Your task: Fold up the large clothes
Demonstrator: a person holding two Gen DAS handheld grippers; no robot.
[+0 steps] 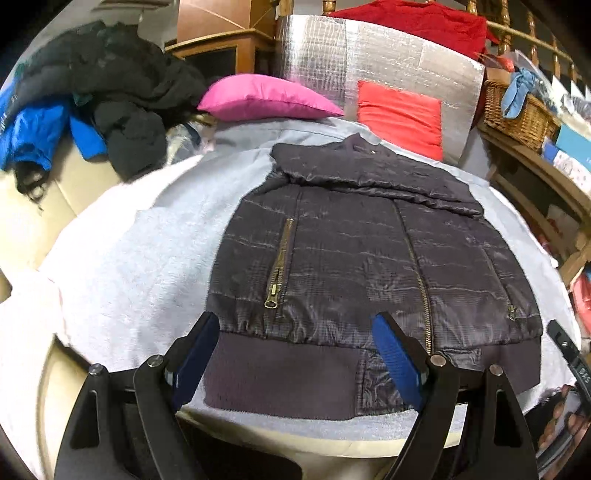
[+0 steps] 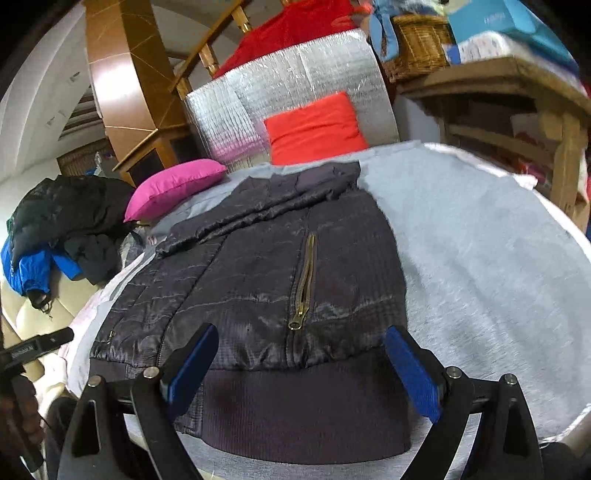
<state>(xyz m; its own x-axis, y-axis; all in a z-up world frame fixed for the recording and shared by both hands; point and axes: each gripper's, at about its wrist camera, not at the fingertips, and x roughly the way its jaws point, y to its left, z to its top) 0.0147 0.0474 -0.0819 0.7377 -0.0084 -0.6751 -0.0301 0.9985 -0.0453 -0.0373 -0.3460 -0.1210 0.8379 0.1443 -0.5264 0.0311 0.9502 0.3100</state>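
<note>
Below the fingers [image 1: 397,354], the jacket [image 1: 369,254] hem's near corner is hidden by a pad, both tools' bodies run off the frame's bottom edge, and the shelf boxes [image 2: 491,22] beyond are blurred.

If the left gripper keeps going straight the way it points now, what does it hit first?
Most likely the dark quilted jacket: the left gripper, jaws open and empty, points down at its ribbed knit hem band, spread flat on the pale grey blanket. Depth is unclear, but nothing else shows in between.

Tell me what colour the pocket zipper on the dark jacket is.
Brass gold. The pocket zipper on the jacket shows best in the left wrist view.
</note>
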